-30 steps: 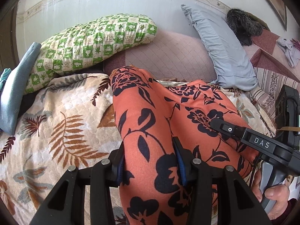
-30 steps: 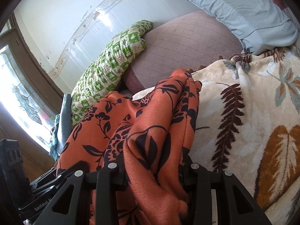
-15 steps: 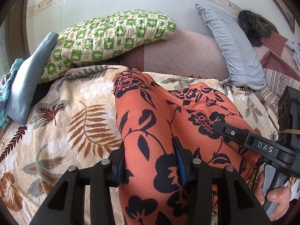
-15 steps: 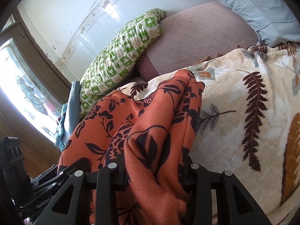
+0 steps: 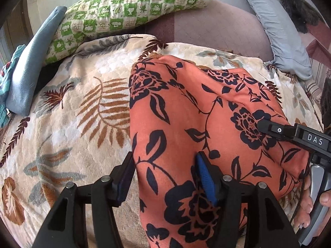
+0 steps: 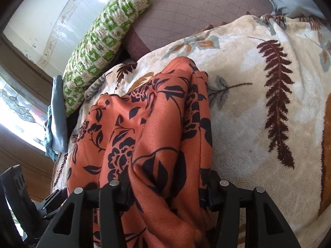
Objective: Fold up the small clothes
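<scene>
An orange garment with black flowers lies on a cream leaf-print blanket. My left gripper is shut on its near left edge, cloth bunched between the blue-padded fingers. My right gripper is shut on the near right edge, where several layers of the garment pile up. The right gripper's body shows at the right of the left wrist view, above the cloth. The garment's far end rests on the blanket.
A green checked pillow, a mauve quilted cushion and a grey-blue pillow line the wall behind. Folded blue cloth lies at the far left. A window is at the left in the right wrist view.
Both grippers have pulled the garment back toward me and lower over the blanket; its far end has slid nearer and more blanket shows beyond it. Both grips are unchanged.
</scene>
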A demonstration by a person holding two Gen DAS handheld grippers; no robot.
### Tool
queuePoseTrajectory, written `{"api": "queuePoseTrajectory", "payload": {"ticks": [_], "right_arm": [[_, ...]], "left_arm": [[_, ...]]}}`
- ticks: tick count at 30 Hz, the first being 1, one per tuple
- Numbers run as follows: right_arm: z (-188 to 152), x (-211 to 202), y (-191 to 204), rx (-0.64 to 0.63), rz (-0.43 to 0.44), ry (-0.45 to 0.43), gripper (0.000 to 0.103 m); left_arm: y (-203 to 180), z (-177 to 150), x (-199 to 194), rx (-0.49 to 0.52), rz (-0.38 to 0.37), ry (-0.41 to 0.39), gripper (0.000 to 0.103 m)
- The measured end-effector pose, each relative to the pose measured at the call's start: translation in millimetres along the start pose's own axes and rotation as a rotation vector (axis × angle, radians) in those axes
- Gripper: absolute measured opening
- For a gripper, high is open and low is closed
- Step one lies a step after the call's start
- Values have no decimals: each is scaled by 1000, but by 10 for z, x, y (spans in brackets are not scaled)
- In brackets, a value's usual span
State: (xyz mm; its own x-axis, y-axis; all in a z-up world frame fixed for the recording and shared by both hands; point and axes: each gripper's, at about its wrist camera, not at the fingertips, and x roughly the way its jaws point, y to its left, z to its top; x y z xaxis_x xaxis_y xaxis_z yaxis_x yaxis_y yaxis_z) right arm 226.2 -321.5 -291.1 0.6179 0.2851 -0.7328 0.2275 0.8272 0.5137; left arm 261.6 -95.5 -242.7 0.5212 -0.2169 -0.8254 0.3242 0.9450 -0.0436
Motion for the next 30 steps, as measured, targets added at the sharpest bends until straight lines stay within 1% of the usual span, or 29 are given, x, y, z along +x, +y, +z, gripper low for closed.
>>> {"api": "queuePoseTrajectory", "payload": {"ticks": [3, 5, 6, 8, 9, 11, 12, 13, 15, 17, 18, 19, 20, 21, 23, 25, 27, 30], "right_arm": [[48, -161, -32, -2, -1, -46, 58], [70, -323, -5, -23, 2, -114, 58], [81, -421, 38, -43, 5, -163, 58], [90, -586, 112, -83, 46, -243, 58], [91, -640, 147, -98, 81, -263, 58], [92, -663, 241, -135, 147, -253, 55], [100, -607, 320, -153, 157, -231, 51], [90, -546, 360, -168, 151, -201, 44], [58, -372, 406, -185, 113, -140, 42], [23, -152, 352, -172, 33, -65, 42], [14, -49, 291, -154, 2, -30, 42], [5, 23, 233, -136, -16, -9, 38], [-2, 47, 197, -125, -21, -11, 34], [-6, 43, 193, -122, -17, -18, 34], [-37, 58, 169, -140, -39, -18, 34], [-60, 49, 211, -166, -60, -23, 34], [-69, -33, 233, -165, -55, -35, 36], [-97, -284, 271, -150, -31, -81, 36]], "left_arm": [[42, 100, -114, 3, 29, -40, 64], [57, 156, -185, 6, 41, -77, 65], [57, 185, -198, 15, 56, -95, 67], [40, 210, -180, 36, 92, -115, 68], [34, 211, -146, 43, 104, -113, 68], [31, 219, -40, 53, 123, -90, 68], [25, 219, 15, 57, 134, -75, 68], [23, 214, 61, 60, 142, -64, 68], [18, 189, 111, 68, 155, -60, 69], [9, 173, 156, 86, 179, -74, 76], [10, 159, 190, 95, 193, -81, 81], [17, 147, 228, 98, 200, -81, 85], [30, 138, 259, 91, 195, -80, 86], [49, 135, 272, 80, 186, -84, 87], [97, 145, 297, 66, 175, -82, 92], [146, 171, 274, 39, 146, -59, 92], [161, 173, 183, 16, 133, -58, 92], [94, 116, -66, 43, 155, -97, 92]]}}
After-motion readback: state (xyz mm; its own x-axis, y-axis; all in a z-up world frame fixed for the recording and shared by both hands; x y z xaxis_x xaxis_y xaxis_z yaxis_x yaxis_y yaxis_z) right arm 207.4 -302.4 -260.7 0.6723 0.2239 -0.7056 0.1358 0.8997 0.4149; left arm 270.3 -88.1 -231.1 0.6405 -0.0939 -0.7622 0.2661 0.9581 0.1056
